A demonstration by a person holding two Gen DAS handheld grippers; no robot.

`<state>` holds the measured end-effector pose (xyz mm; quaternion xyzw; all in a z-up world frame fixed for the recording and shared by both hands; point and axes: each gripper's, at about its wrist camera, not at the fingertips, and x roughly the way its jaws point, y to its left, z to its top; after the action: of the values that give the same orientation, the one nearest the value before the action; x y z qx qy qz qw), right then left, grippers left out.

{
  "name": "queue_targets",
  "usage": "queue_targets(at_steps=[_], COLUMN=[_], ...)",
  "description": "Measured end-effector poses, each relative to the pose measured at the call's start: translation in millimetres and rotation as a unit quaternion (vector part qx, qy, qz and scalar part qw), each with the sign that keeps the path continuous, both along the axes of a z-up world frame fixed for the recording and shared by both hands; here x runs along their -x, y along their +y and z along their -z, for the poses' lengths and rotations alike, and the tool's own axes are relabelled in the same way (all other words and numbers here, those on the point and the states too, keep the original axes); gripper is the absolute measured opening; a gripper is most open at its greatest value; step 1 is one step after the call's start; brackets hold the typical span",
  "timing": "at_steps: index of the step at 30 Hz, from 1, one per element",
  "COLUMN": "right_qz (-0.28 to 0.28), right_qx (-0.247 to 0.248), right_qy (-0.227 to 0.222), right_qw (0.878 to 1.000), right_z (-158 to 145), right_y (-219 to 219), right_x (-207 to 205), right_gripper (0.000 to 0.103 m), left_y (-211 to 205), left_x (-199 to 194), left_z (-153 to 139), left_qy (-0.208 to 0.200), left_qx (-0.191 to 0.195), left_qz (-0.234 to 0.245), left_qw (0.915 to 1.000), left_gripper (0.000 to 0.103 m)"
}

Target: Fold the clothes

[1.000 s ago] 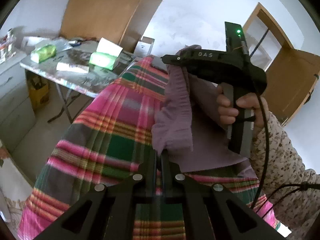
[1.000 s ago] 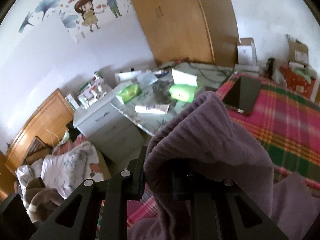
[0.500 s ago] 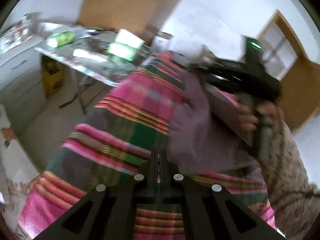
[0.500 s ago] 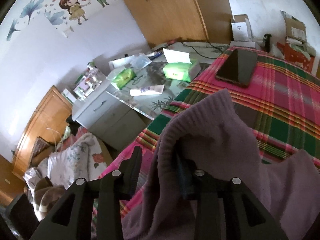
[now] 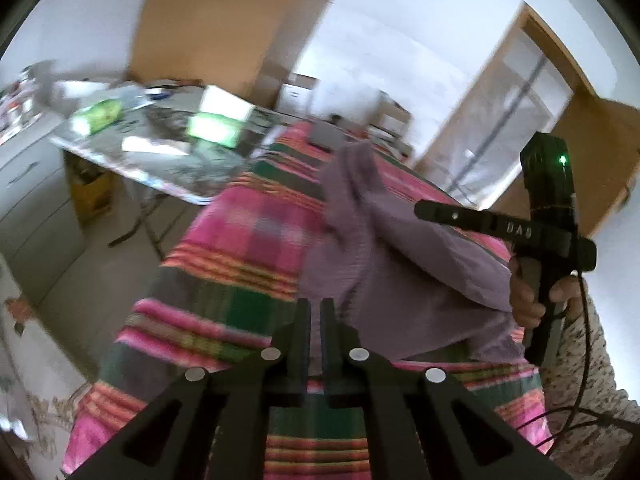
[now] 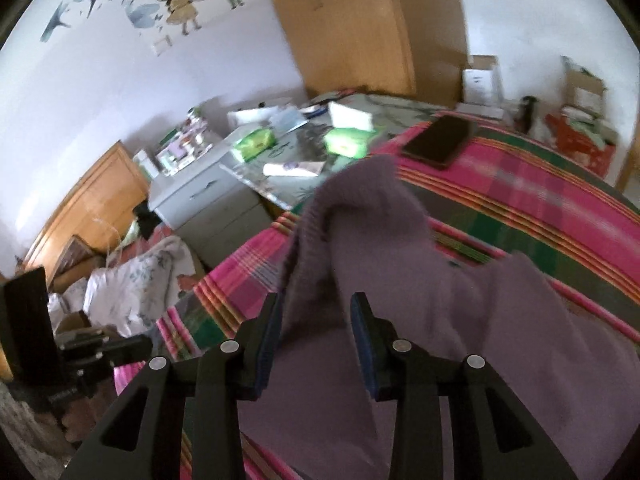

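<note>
A purple knit garment [image 5: 400, 264] lies bunched on the pink and green plaid bed cover [image 5: 248, 240]. My left gripper [image 5: 315, 308] has its fingers nearly together just at the garment's near edge, with no cloth seen between them. My right gripper [image 6: 316, 308] is open, its fingers either side of a raised fold of the garment [image 6: 360, 216], not pinching it. In the left wrist view the right gripper's body [image 5: 504, 228] hovers over the garment, held by a hand.
A dark phone [image 6: 440, 140] lies on the bed's far end. A side table [image 6: 304, 184] with green packs and boxes stands next to the bed, with a white drawer unit [image 6: 200, 200] beside it. Boxes sit behind the bed.
My right gripper has opened and let go of the garment, which has dropped onto the bed. My left gripper no longer holds the cloth. Both have drawn back a little.
</note>
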<state>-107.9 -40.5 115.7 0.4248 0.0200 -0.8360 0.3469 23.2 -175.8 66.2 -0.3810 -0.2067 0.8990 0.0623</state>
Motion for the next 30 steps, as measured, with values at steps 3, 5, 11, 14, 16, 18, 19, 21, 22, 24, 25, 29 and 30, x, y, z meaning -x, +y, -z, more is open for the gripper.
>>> queue_targets(at_steps=[3, 5, 11, 14, 16, 18, 19, 21, 22, 24, 25, 29, 30], right_qz=[0.031, 0.05, 0.089, 0.099, 0.102, 0.1, 0.098, 0.087, 0.082, 0.071, 0.067, 0.067, 0.068], right_qx=[-0.008, -0.018, -0.054, -0.072, -0.08, -0.098, -0.109, -0.123, -0.129, -0.138, -0.145, -0.162, -0.165], right_qy=[0.021, 0.037, 0.071, 0.084, 0.091, 0.102, 0.11, 0.13, 0.141, 0.155, 0.161, 0.164, 0.163], right_qw=[0.999, 0.998, 0.992, 0.989, 0.987, 0.985, 0.983, 0.98, 0.978, 0.976, 0.974, 0.971, 0.97], right_z=[1, 1, 4, 10, 13, 17, 19, 22, 23, 26, 27, 34, 35], right_y=[36, 59, 118, 135, 145, 149, 150, 150, 151, 150, 149, 151, 151], right_x=[-15, -24, -54, -64, -69, -77, -79, -86, -89, -94, -96, -96, -96], right_gripper=[0.037, 0.037, 0.049, 0.053, 0.053, 0.053, 0.053, 0.053, 0.053, 0.053, 0.053, 0.053, 0.053], left_y=[20, 33, 68, 81, 86, 88, 89, 90, 92, 96, 98, 102, 102], left_x=[15, 27, 67, 88, 99, 109, 113, 118, 121, 125, 126, 134, 135], left_z=[-9, -13, -7, 0, 4, 9, 11, 14, 15, 15, 14, 20, 22], left_qy=[0.003, 0.002, -0.032, -0.053, -0.065, -0.08, -0.083, -0.085, -0.085, -0.087, -0.088, -0.114, -0.122], left_qx=[0.007, 0.012, 0.002, -0.018, -0.043, -0.091, -0.116, -0.152, -0.157, -0.142, -0.14, -0.12, -0.114], left_qz=[0.042, 0.063, 0.121, 0.136, 0.147, 0.156, 0.16, 0.165, 0.163, 0.159, 0.157, 0.155, 0.152], left_qw=[0.9991, 0.9979, 0.9921, 0.9891, 0.9861, 0.9803, 0.9768, 0.9708, 0.9703, 0.9732, 0.9738, 0.9741, 0.9742], left_gripper=[0.013, 0.021, 0.03, 0.033, 0.035, 0.037, 0.04, 0.046, 0.046, 0.046, 0.046, 0.046, 0.046])
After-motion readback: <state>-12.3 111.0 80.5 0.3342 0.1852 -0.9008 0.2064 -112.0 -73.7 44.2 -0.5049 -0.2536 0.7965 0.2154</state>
